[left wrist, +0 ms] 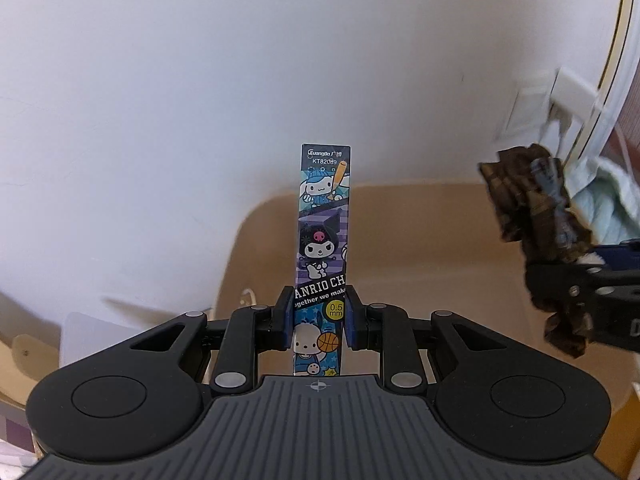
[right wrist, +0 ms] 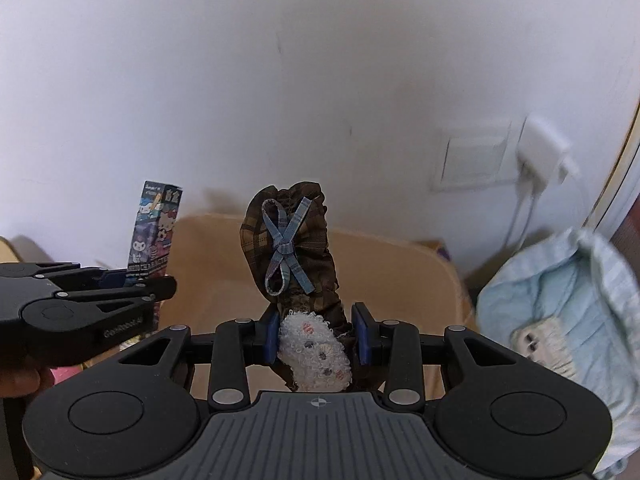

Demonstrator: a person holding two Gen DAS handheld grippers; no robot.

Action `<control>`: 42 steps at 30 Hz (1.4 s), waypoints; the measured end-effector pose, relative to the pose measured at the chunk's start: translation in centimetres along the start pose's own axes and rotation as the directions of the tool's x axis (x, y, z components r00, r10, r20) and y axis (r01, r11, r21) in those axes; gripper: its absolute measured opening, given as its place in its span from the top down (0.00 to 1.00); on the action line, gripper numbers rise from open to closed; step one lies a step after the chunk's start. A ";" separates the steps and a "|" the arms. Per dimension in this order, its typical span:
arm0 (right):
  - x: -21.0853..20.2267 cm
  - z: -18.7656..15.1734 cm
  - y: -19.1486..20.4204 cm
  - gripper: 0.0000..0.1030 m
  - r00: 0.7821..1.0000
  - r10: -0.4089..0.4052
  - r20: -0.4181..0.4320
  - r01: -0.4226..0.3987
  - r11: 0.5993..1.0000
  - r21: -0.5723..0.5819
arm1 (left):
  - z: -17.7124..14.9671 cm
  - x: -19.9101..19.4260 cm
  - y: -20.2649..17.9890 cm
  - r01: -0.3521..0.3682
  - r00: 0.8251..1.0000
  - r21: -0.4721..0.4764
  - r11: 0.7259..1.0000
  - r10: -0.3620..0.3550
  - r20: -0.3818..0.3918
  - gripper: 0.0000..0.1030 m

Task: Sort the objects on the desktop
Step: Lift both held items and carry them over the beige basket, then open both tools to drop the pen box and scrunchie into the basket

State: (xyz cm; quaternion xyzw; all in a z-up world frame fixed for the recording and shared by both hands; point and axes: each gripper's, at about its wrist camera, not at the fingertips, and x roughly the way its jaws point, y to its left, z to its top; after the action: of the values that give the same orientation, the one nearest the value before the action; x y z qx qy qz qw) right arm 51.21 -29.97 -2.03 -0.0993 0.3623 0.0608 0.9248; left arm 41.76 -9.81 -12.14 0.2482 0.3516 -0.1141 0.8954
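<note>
My left gripper [left wrist: 319, 316] is shut on a slim cartoon-printed pen box [left wrist: 323, 240], which stands upright between the blue pads. The same pen box [right wrist: 156, 232] and left gripper [right wrist: 132, 280] show at the left of the right wrist view. My right gripper [right wrist: 319, 336] is shut on a brown plaid scrunchie [right wrist: 296, 256] with a blue ribbon bow and a white fuzzy patch. In the left wrist view that scrunchie [left wrist: 532, 216] and the right gripper [left wrist: 588, 292] appear at the right. Both hover over an open cardboard box [left wrist: 420, 248].
The cardboard box [right wrist: 224, 280] sits against a white wall. A wall socket with a white charger [right wrist: 540, 152] and cable is at the right. Light blue fabric [right wrist: 560, 288] is bunched beside the box. A hand [right wrist: 16, 384] shows at the lower left.
</note>
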 end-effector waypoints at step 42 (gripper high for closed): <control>-4.6 -2.2 -0.3 0.00 0.997 0.006 -0.075 -0.006 1.000 0.012 | -7.4 -9.3 1.5 0.071 0.997 -0.077 0.994 -0.073 -0.024 0.34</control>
State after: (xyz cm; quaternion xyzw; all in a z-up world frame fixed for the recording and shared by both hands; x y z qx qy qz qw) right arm 46.43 -30.95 -0.42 -0.0950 0.3973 0.0576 0.9109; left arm 31.36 -4.40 -9.88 0.2024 0.3763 -0.1293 0.8948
